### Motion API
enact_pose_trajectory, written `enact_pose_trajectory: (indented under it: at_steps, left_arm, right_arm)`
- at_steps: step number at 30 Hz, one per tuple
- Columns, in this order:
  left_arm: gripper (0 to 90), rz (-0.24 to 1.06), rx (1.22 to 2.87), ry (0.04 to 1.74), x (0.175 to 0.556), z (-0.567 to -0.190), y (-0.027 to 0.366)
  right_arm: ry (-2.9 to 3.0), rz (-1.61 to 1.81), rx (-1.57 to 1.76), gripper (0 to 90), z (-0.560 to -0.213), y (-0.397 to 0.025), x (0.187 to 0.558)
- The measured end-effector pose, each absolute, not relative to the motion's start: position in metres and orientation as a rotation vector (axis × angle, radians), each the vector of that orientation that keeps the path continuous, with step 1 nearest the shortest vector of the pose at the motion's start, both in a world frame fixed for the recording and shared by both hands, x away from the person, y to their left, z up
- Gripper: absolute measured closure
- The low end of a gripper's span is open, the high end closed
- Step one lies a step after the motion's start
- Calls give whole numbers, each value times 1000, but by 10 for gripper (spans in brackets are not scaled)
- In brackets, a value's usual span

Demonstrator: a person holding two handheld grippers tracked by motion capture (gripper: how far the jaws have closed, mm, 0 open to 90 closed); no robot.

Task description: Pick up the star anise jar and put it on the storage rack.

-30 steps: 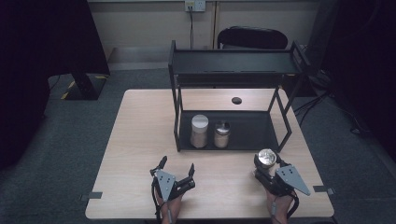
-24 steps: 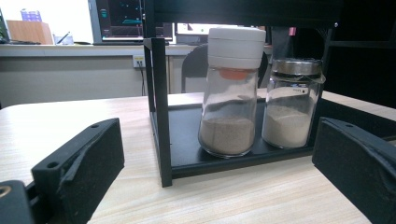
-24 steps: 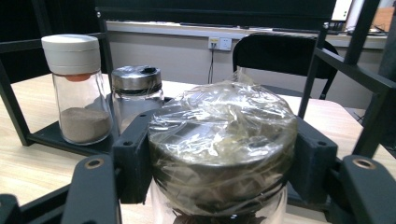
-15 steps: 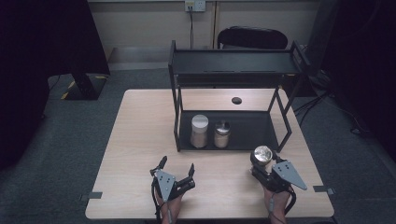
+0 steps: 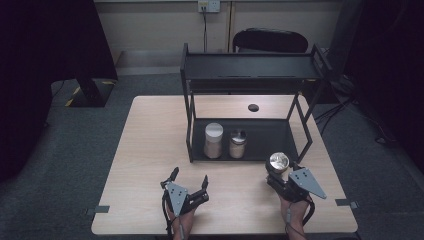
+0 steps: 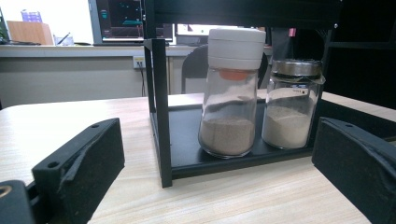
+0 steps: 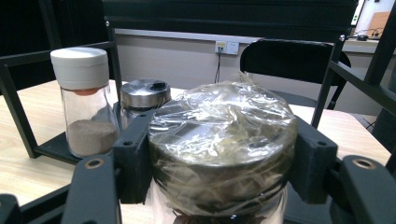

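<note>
This looks like a lab or test room set up inside an office. A plain wooden worktop (image 5: 150, 150) stands on grey carpet (image 5: 70, 150), with tape marks (image 5: 99, 209) at its front corners. Black curtains (image 5: 45, 50) hang at both sides. Wall sockets (image 5: 209, 6) sit on the bare beige wall behind, and a black office chair (image 5: 270, 40) stands in front of it. The left gripper view shows a monitor (image 6: 119, 18) on a long counter (image 6: 70, 49) in the background.
</note>
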State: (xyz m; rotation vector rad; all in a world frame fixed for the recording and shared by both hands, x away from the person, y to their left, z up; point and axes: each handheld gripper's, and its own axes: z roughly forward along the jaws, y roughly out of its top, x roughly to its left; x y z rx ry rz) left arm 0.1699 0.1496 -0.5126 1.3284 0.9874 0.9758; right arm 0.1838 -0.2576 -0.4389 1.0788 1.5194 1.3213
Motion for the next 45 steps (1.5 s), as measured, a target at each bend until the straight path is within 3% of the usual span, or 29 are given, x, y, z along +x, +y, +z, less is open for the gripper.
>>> enact_pose_trajectory:
  at_steps: [45]
  left_arm:
    - [19, 977, 1328, 987, 170, -513, 150]
  right_arm:
    - [1529, 1349, 1052, 350, -422, -252, 212]
